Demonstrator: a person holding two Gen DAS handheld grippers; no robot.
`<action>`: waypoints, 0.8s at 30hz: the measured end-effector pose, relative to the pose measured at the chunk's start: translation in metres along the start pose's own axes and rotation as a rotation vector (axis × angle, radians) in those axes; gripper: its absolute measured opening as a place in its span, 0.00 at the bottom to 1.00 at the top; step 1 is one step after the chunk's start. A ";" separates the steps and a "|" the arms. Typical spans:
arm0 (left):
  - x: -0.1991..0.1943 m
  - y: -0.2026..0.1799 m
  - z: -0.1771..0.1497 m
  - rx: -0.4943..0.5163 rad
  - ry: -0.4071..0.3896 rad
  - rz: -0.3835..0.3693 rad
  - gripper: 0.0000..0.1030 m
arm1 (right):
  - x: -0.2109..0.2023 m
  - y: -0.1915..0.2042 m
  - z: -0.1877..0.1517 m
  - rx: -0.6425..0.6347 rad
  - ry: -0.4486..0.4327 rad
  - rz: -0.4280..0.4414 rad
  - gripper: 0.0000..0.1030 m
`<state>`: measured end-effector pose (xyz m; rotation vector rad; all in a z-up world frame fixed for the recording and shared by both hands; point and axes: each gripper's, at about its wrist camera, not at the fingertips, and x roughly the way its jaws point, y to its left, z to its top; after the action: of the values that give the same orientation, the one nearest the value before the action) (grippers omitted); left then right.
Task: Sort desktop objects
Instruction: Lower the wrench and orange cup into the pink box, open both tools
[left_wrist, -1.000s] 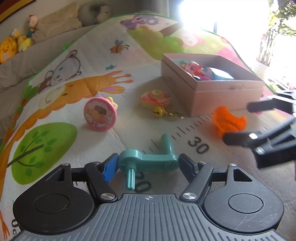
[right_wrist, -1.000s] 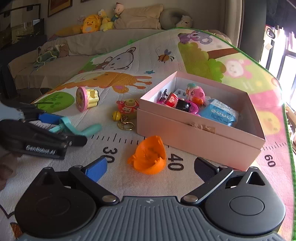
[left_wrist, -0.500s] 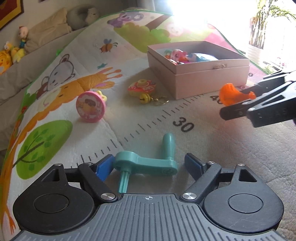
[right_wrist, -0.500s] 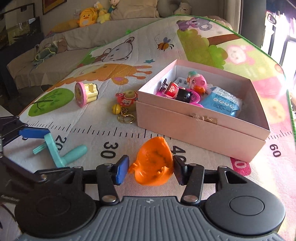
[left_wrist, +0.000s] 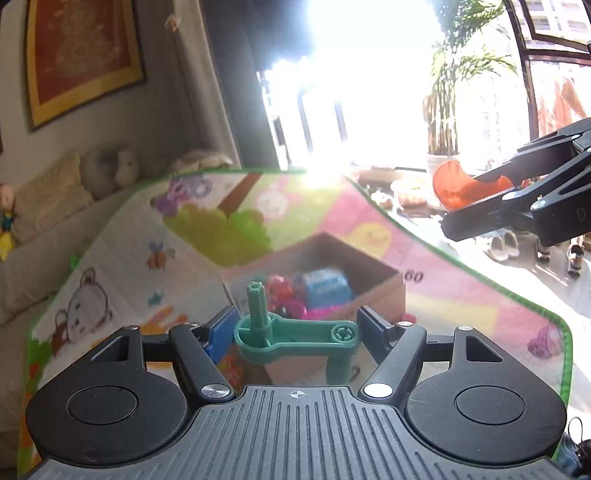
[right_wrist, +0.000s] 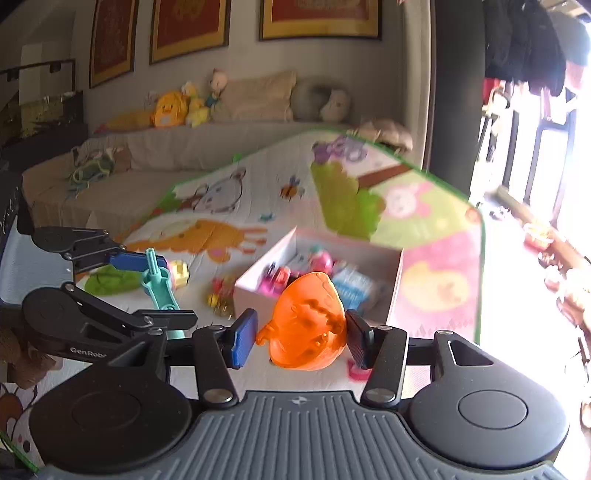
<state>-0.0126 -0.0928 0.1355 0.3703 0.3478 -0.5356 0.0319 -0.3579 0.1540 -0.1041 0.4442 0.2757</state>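
Above pink cardboard box (right_wrist: 317, 291): left tongs (left_wrist: 295, 332) closing on teal plastic crank (left_wrist: 295, 336), right tongs (right_wrist: 301, 338) clamp orange plastic shell (right_wrist: 306, 325); I'd go lower before dropping.

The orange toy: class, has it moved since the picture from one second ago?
Yes. The orange toy lay on the mat in front of the pink box; the right gripper now holds it lifted off the mat.

Pink box (right_wrist: 317, 291) lies open-topped, half filled with toys (right_wrist: 321, 260); mat (right_wrist: 439, 266) beyond bare.
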 end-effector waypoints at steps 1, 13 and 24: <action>0.004 -0.001 0.012 0.007 -0.028 0.002 0.74 | -0.005 -0.006 0.011 0.002 -0.029 -0.009 0.50; 0.134 0.019 0.039 -0.164 -0.007 -0.045 0.81 | 0.072 -0.077 0.070 0.100 -0.051 -0.096 0.50; 0.095 0.051 -0.053 -0.229 0.103 -0.028 0.95 | 0.182 -0.094 0.042 0.213 0.110 -0.005 0.50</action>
<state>0.0803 -0.0704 0.0625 0.1723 0.5093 -0.4993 0.2335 -0.3973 0.1158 0.0880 0.5802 0.2172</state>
